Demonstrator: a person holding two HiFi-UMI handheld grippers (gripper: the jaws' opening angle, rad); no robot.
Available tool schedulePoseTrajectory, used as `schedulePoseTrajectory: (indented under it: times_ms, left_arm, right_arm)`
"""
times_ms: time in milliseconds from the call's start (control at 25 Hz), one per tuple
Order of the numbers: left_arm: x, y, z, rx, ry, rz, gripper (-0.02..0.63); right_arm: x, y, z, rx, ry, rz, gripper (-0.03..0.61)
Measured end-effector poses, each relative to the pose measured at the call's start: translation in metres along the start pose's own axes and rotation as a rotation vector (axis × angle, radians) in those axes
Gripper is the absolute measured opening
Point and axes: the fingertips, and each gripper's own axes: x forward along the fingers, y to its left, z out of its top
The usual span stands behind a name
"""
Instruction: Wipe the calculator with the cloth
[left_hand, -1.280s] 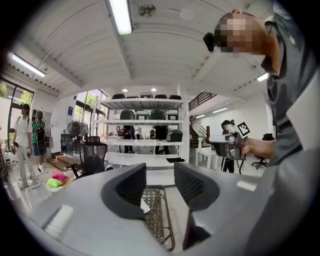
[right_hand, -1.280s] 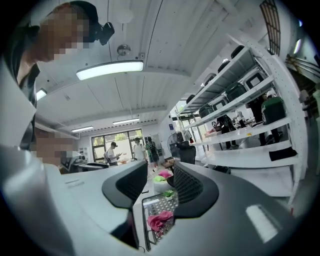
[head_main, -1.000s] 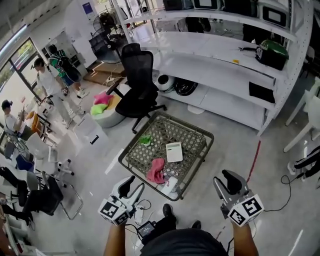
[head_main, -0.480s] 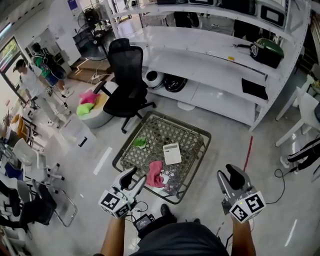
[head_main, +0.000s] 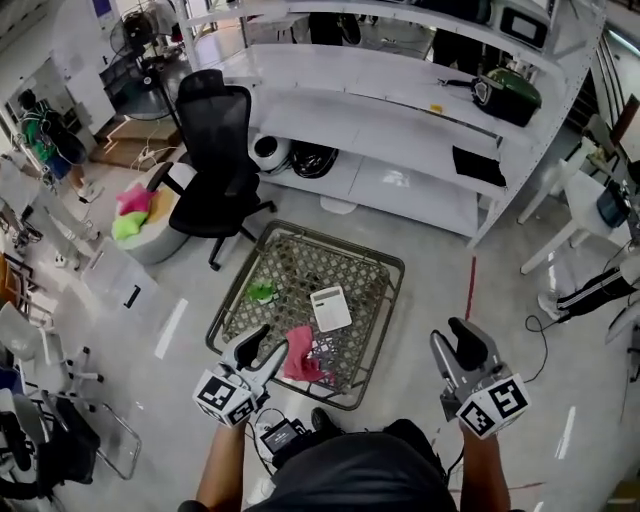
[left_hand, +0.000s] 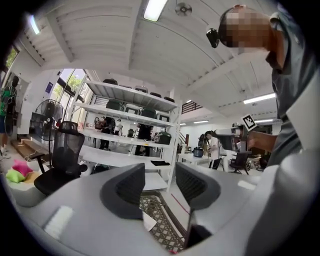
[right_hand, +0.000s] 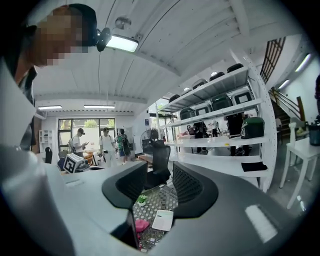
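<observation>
Workshop floor was pale grey, w/ white shelving along the far side and a black chair at far left. Some people stood at the room's far-left edge. A low mesh table sat on the floor btwn the shelving and the person.

On the table, the calculator lay flat near the middle. The pink cloth was bunched at the near edge, just beside the calculator on its near-left. A small green thing lay further left.

The left claw was held roughly level, high over the table's near-left corner. In head view it overlapped the cloth but was well above it. Its jaws were approx. half apart and clamped on nothing.

The right claw hung off the table's near-right side over bare floor, well apart from the calculator. Its jaws were also apart and empty. Thru the gap, the right gripper view showed table, cloth and calculator ahead and below.
</observation>
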Motion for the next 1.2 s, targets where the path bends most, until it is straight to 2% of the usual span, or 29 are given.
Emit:
schedulePoseTrajectory:
  times_ms: [200,400,560,760,960,1200]
  left_arm:
    - [0.011,0.019,-0.006,-0.010,0.005,-0.034,0.204]
    - [0.013,0.035,-0.013,-0.034,0.021,0.010,0.204]
    - [0.018,0.045,-0.022,-0.041,0.053,0.074,0.204]
    - [0.019,0.050,-0.047,-0.096,0.106,0.196,0.208]
    - [0.031,0.055,-0.090,-0.171,0.167,0.308,0.240]
    - [0.052,0.065,-0.185,-0.252,0.328,0.374,0.291]
  right_arm:
    - [0.012,0.007,0.009,-0.024,0.012,-0.021,0.153]
    - [0.038,-0.003,0.010,-0.022,0.031,0.005,0.153]
    - [0.073,-0.015,0.000,0.000,0.048,0.085,0.153]
    - [0.122,-0.034,-0.015,0.039,0.081,0.216,0.153]
    - [0.162,-0.058,-0.038,0.062,0.138,0.323,0.153]
    - [0.192,-0.084,-0.082,0.079,0.241,0.388,0.153]
